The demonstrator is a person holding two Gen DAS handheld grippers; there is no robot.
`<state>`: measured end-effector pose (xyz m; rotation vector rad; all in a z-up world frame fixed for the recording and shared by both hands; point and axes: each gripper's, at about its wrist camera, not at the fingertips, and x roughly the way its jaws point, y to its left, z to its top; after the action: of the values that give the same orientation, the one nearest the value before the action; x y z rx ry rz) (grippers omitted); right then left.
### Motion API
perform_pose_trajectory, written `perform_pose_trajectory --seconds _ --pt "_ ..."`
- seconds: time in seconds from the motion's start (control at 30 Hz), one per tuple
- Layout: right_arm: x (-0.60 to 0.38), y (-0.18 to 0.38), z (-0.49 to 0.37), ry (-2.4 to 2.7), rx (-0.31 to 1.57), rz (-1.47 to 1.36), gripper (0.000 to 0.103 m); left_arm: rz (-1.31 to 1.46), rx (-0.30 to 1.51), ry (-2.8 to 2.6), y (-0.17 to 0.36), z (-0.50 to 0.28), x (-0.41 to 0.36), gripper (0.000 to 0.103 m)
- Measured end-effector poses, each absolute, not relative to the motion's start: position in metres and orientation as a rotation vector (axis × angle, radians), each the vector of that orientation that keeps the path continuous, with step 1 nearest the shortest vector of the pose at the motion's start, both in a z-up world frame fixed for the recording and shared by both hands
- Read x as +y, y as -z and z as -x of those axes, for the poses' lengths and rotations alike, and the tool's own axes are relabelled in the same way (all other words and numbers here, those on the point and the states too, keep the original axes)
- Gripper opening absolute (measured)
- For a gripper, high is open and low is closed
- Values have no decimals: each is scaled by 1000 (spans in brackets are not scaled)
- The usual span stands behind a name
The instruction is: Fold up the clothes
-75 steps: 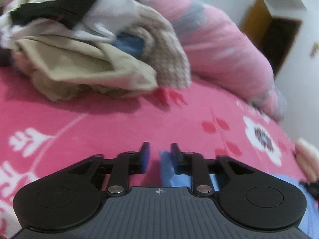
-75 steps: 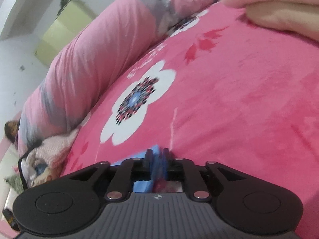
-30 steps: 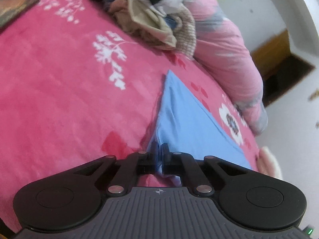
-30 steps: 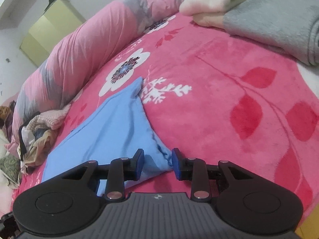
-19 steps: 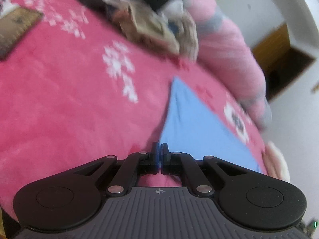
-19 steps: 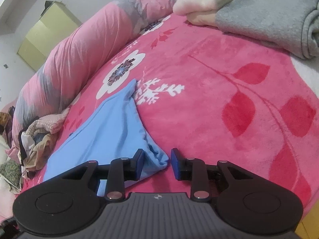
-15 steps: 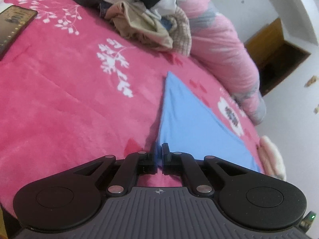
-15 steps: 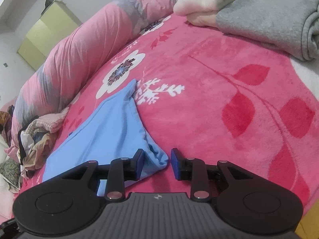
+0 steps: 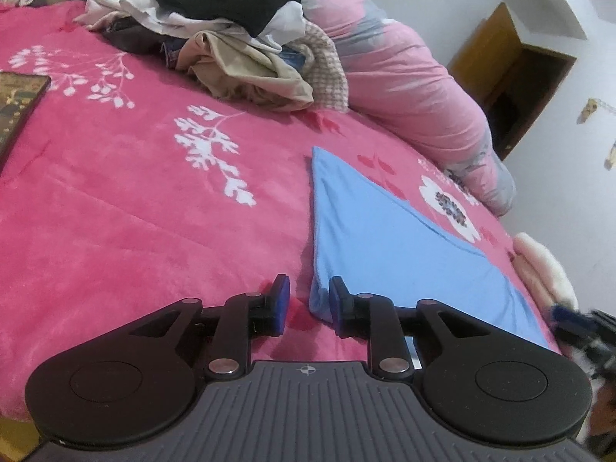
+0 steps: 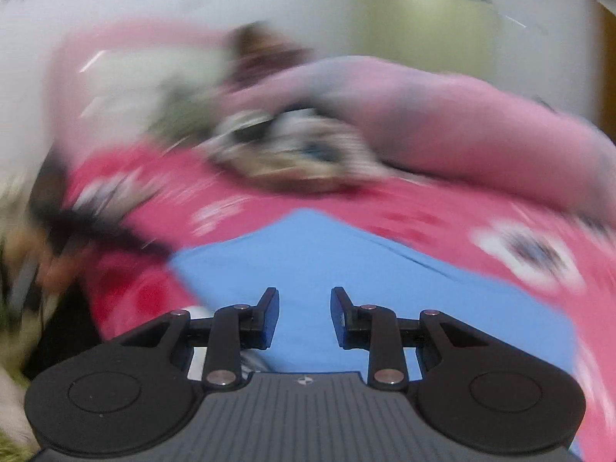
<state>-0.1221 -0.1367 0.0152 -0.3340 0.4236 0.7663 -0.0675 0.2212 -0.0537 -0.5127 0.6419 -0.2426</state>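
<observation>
The left gripper (image 9: pixel 306 306) is showing jaws that have just been opening, now parted with the blue garment's (image 9: pixel 385 238) near corner lying loose between them, apparently letting it settle flat on the pink blanket (image 9: pixel 134 211). The right gripper (image 10: pixel 304 317) is hovering over the cloth, jaws spread and empty, probably repositioning for a fold.
</observation>
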Motion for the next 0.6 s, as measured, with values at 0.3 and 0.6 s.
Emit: perform_pose_trajectory --seconds 0.3,0.6 --pt "2 40 139 -942 271 870 31 557 605 282 57 73 228 21" --pt "-1 32 92 -934 455 643 4 592 568 383 56 81 238 26"
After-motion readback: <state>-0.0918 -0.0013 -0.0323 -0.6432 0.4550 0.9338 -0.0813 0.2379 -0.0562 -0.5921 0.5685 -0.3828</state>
